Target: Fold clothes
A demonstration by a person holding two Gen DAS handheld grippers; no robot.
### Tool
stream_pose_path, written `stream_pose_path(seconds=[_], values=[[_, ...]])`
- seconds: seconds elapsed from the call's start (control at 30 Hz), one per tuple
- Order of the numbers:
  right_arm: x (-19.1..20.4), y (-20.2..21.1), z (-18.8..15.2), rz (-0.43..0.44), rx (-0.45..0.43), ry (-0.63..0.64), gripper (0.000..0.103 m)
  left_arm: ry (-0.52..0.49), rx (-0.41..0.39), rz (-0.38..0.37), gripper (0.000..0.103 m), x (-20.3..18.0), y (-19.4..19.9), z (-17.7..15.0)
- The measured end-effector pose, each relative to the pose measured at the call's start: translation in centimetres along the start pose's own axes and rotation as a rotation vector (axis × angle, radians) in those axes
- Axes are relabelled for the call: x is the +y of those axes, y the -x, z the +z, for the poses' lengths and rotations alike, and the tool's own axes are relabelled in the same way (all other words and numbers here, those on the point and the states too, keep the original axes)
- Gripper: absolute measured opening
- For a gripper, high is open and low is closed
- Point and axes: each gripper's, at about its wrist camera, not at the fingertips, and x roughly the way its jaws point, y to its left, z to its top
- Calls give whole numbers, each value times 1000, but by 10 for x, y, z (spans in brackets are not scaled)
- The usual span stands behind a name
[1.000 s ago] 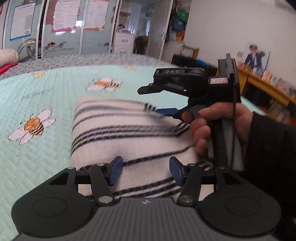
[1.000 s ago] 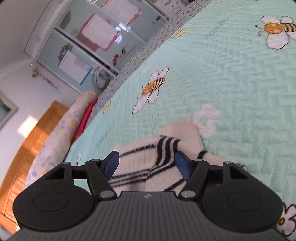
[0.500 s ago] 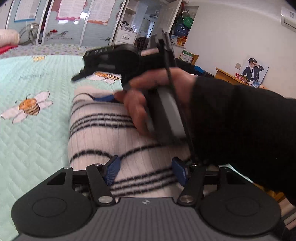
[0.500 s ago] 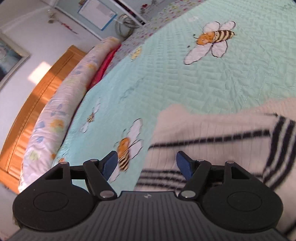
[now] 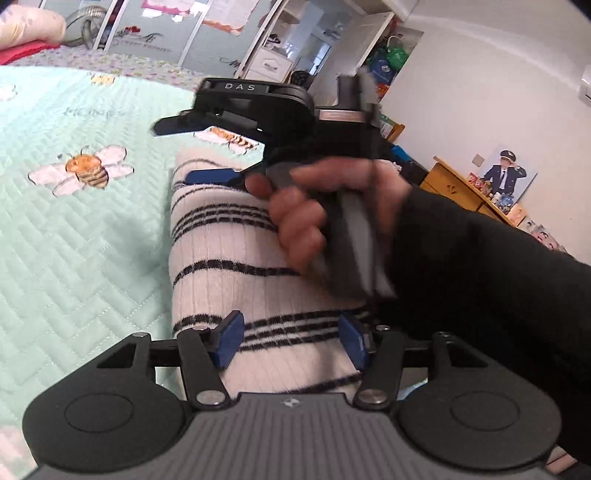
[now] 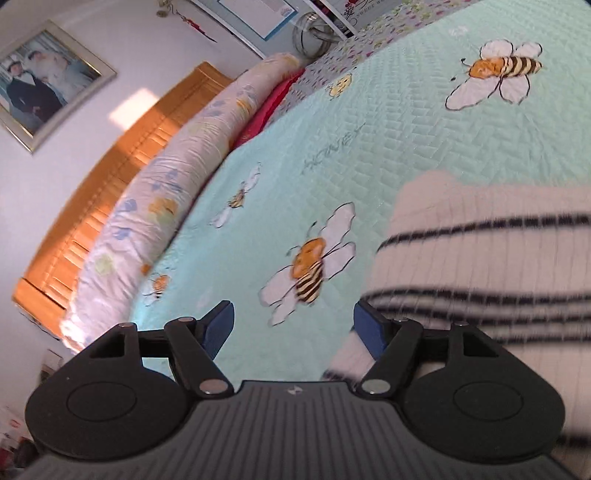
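A folded cream sweater with black stripes (image 5: 229, 288) lies on the mint bee-print bedspread (image 5: 74, 258). My left gripper (image 5: 291, 339) hovers over its near end, jaws closing a little, pads apart and gripping nothing. Ahead of it in the left wrist view, a hand (image 5: 303, 218) in a black sleeve holds my right gripper (image 5: 192, 151) over the sweater's far end, fingers spread one above the other. In the right wrist view the right gripper (image 6: 293, 326) is open over the bedspread, and its right finger (image 6: 367, 328) sits at the edge of the sweater (image 6: 498, 258).
A long floral pillow (image 6: 155, 206) and a wooden headboard (image 6: 110, 177) line the bed's far side. A wardrobe with posters (image 5: 177, 33) stands behind the bed, and a wooden dresser (image 5: 461, 188) is at the right. Bedspread (image 6: 369, 147) stretches left of the sweater.
The hand with the right gripper swept leftward across the sweater's far end. The right wrist view swung toward the headboard, leaving the sweater at its right. The left gripper shifted slightly and rolled.
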Motion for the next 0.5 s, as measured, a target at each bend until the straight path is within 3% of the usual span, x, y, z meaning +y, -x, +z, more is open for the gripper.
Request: stream_pose_path(seconds=[0.1, 0.2, 0.33, 0.5], values=[[-3, 17, 16, 32, -69, -99, 72, 13, -14, 9, 62, 0, 11, -2], [8, 44, 2, 85, -71, -58, 72, 48, -32, 5, 63, 7, 16, 0], [8, 74, -36, 23, -71, 42, 72, 116, -35, -8, 63, 15, 16, 9], [-7, 137, -51, -90, -241, -36, 72, 94, -35, 58, 63, 11, 28, 12]])
